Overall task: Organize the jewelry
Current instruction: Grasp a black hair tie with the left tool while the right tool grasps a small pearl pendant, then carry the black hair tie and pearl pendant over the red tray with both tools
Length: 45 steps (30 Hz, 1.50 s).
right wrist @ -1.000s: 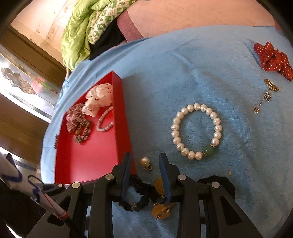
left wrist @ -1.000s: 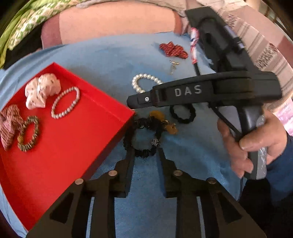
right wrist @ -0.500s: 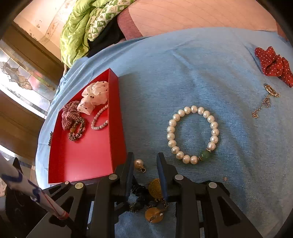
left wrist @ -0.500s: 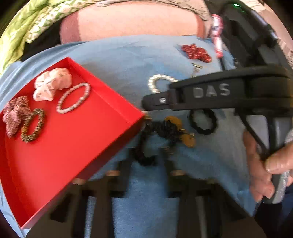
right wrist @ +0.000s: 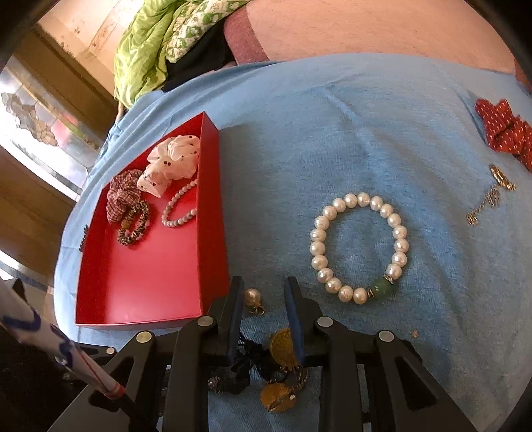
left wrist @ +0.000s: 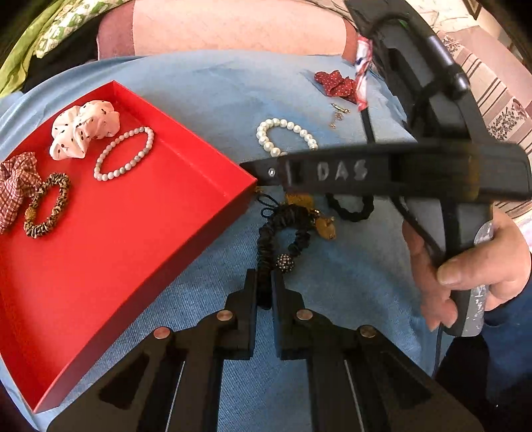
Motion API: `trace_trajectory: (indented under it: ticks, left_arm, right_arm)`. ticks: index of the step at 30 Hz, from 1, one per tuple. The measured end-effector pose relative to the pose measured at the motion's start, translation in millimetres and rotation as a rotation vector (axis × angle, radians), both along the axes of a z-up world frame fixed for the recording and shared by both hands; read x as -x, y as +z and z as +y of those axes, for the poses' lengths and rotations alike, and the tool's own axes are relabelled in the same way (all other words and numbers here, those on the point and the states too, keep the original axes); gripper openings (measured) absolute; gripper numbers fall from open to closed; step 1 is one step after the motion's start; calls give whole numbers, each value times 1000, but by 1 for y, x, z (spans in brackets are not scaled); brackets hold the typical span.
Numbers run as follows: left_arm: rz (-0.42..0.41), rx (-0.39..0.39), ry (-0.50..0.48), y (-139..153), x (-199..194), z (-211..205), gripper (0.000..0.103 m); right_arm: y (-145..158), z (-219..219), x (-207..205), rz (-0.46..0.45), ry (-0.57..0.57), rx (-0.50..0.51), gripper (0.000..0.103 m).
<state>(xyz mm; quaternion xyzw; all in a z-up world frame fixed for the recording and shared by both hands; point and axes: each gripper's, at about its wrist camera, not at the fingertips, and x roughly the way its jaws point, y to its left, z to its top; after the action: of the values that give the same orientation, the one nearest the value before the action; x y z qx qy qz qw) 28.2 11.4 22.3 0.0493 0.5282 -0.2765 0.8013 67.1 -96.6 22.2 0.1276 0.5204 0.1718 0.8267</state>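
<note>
A red tray point(left wrist: 139, 266) lies on the blue cloth, also in the right wrist view point(right wrist: 149, 282). It holds a white scrunchie point(left wrist: 84, 126), a grey bead bracelet point(left wrist: 124, 154), a checked scrunchie point(left wrist: 15, 186) and a leopard scrunchie point(left wrist: 48, 206). My left gripper point(left wrist: 263, 285) is shut on a black beaded hair tie point(left wrist: 279, 232). My right gripper point(right wrist: 262, 292) is open over the tangle of black tie and gold coin earrings point(right wrist: 282, 345), with a pearl earring point(right wrist: 251, 296) between its fingertips. A pearl bracelet point(right wrist: 359, 247) lies to the right.
A red dotted scrunchie point(right wrist: 502, 133), a gold chain piece point(right wrist: 492, 196) and a black hair tie point(left wrist: 350, 206) lie on the cloth. A pink cushion point(right wrist: 365, 30) and green bedding point(right wrist: 159, 36) lie behind.
My left gripper has closed on the black beaded hair tie. My right gripper has stayed open and shifted slightly over the tangle.
</note>
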Motion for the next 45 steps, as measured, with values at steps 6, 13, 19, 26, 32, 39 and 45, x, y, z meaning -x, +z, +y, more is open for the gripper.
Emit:
trace_trajectory:
  ticks: [6,13,19,26,32,39,45]
  left_arm:
    - [0,5,2,0,0,-3,7]
    - [-19,37,0,8,4,-1,7]
    - [-71,101,-23,26,8,-2,7]
    - [-129,167,-14,49,10,5,7]
    - [-174,197,27,68,8,20,8]
    - [-205,214,129,81,-4,61,8]
    - [-193,207,213,77,-14,93,8]
  right_arm:
    - [7,6,5,-30,22,111,12]
    - [24,-22,12,-47,-33,-53,12]
    - [36,-26,18,-78,-51,-83,12]
    - [46,-30,20,-108,-68,-111,12]
    - [53,-29,22,-132,-79,-135,12]
    - [60,-15,23,-165,-59,-163,12]
    - [63,10,20,-175,-20,-198,12]
